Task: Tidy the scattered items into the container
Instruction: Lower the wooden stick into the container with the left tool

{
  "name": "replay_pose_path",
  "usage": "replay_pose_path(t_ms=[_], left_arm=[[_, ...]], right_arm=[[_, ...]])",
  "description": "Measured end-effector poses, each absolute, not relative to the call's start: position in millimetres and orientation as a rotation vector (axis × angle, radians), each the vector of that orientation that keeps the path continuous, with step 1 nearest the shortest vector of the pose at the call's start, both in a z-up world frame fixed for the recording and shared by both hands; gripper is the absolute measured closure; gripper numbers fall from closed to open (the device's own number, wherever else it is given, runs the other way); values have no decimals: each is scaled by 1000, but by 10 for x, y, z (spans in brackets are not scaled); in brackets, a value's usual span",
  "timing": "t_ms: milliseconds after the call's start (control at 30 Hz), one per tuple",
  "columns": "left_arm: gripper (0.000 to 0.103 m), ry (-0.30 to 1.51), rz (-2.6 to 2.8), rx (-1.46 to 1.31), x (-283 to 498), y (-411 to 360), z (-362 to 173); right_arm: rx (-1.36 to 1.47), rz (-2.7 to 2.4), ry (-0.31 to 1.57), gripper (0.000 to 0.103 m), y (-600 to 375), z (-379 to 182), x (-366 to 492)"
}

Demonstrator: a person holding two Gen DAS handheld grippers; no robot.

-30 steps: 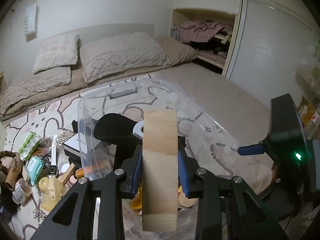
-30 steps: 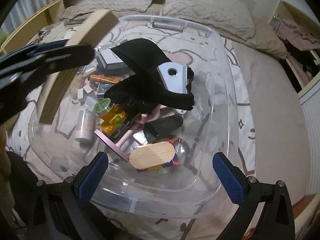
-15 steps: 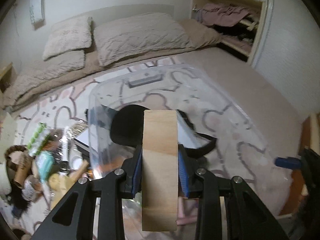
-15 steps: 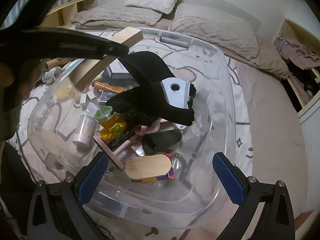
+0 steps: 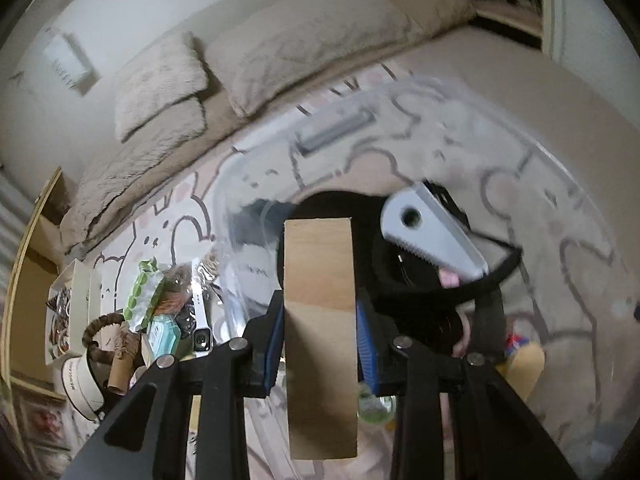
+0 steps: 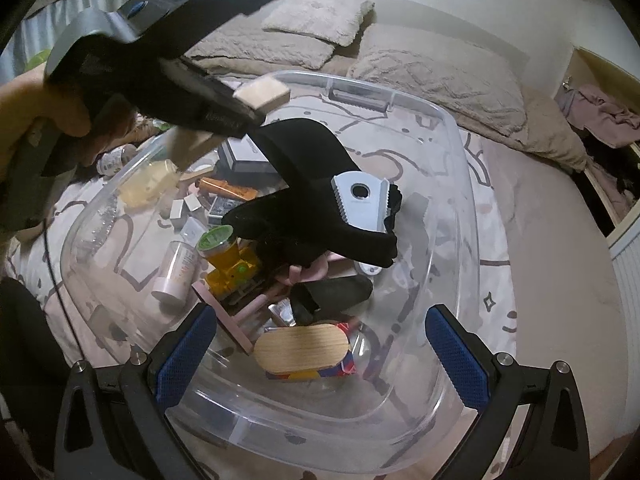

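Observation:
My left gripper [image 5: 320, 340] is shut on a long wooden block [image 5: 320, 320], its blue pads pressing both sides. In the right wrist view that block [image 6: 262, 94] sticks out past the left gripper's fingers, above the far-left rim of the clear plastic tub [image 6: 460, 168]. A hand [image 6: 44, 120] holds the gripper there. The tub [image 5: 540, 160] holds a black pouch [image 6: 320, 208] with a grey toothed plate [image 6: 362, 200], a yellow toy [image 6: 232, 268], a white tube [image 6: 178, 266] and an oval wooden piece [image 6: 300, 348]. My right gripper [image 6: 320, 352] hangs open over the tub's near rim.
Scattered items lie on the patterned bedspread left of the tub: a green packet [image 5: 142, 292], a white watch [image 5: 200, 320], a teal bottle [image 5: 162, 332], a brown ring [image 5: 98, 336], a white box [image 5: 78, 292]. Pillows [image 5: 320, 40] line the far edge. A shelf with clothes [image 6: 600, 116] stands right.
The left gripper has tilted downward and moved in over the tub with the wooden block; the tub's contents now fill its view. The right gripper has stayed over the near rim, open.

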State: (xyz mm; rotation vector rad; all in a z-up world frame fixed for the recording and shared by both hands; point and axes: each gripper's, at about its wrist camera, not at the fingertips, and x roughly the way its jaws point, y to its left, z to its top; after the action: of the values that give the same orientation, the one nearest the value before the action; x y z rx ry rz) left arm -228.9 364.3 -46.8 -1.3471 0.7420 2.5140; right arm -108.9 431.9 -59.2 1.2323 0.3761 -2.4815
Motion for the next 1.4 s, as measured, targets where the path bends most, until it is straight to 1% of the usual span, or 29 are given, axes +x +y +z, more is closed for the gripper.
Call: replay_pose_path(t_ms=[167,367,533,633,867,1033,1233,1267,1300,1333,1367,1400], left_arm=[[71,905,2396,-1368,-2018,3828,-530],[71,954,2278,-1453,-1825,3914,-699],[71,960,2161,-1584,-1790,3972,-966],[70,1033,2099,-1636,-1768,4051,-1162],[68,1193,2138,-1674,-1965,4074,-1396],[67,1360,2182,-1689,-2200,4019,-1541],[66,1334,2252,-1675,-2433,3990,-1461],[61,1332,2267,-1661,-2450,4002,-1440],[40,1332,2281,-1648,-2456,4009,-1426],[23,1309,2292,-1628,-2455,4027,-1389],[15,1298,2308,-1603,-2451,4044,-1348],[4,1315,2341,-1556,-2447,4062,-1296]], right_arm=[[1206,-2484,359,0,4337,-597,-1078],[1175,-2490,343,0,4346,-586,-1054],[1163,-2493,339,0,4353,-586,-1044],[1162,-2494,339,0,4354,-582,-1046],[1160,-2495,337,0,4348,-578,-1042],[1159,-2490,336,0,4357,-585,-1047],[1150,-2486,332,0,4351,-578,-1056],[1147,-2485,332,0,4354,-579,-1055],[1148,-2486,330,0,4355,-581,-1053],[1148,-2486,328,0,4357,-585,-1054],[1150,-2485,326,0,4356,-589,-1056],[1150,-2486,327,0,4353,-591,-1058]])
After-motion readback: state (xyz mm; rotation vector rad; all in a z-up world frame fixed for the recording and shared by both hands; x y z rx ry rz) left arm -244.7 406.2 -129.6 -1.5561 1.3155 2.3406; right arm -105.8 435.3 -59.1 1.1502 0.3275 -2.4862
